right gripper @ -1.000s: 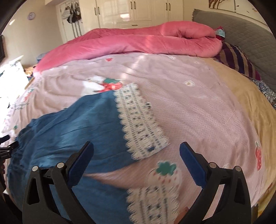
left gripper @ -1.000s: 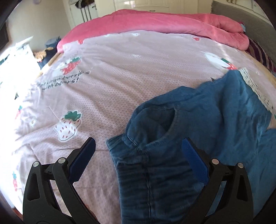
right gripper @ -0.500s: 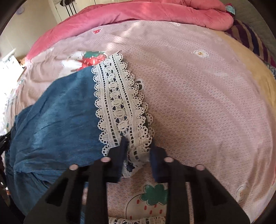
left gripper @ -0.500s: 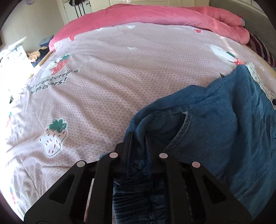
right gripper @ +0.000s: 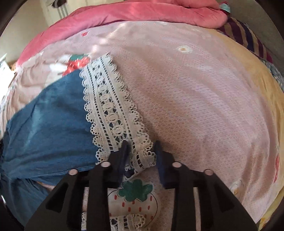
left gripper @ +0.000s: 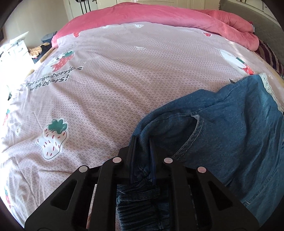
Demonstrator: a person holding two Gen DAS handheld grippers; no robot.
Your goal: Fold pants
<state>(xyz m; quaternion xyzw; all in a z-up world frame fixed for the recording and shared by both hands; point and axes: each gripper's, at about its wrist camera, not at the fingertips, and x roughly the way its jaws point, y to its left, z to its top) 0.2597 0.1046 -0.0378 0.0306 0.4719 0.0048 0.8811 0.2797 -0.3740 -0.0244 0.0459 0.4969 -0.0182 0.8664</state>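
blue denim pants with white lace trim; pale pink bedspread printed with strawberries; plain pink blanket; black grippers.

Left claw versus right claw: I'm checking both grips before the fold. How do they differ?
The left claw pinches thick blue denim at the pants' waist; the right claw pinches the white lace hem. The left claw's jaws are nearly together; the right claw's stand a little wider. Both are shut on the same pants.
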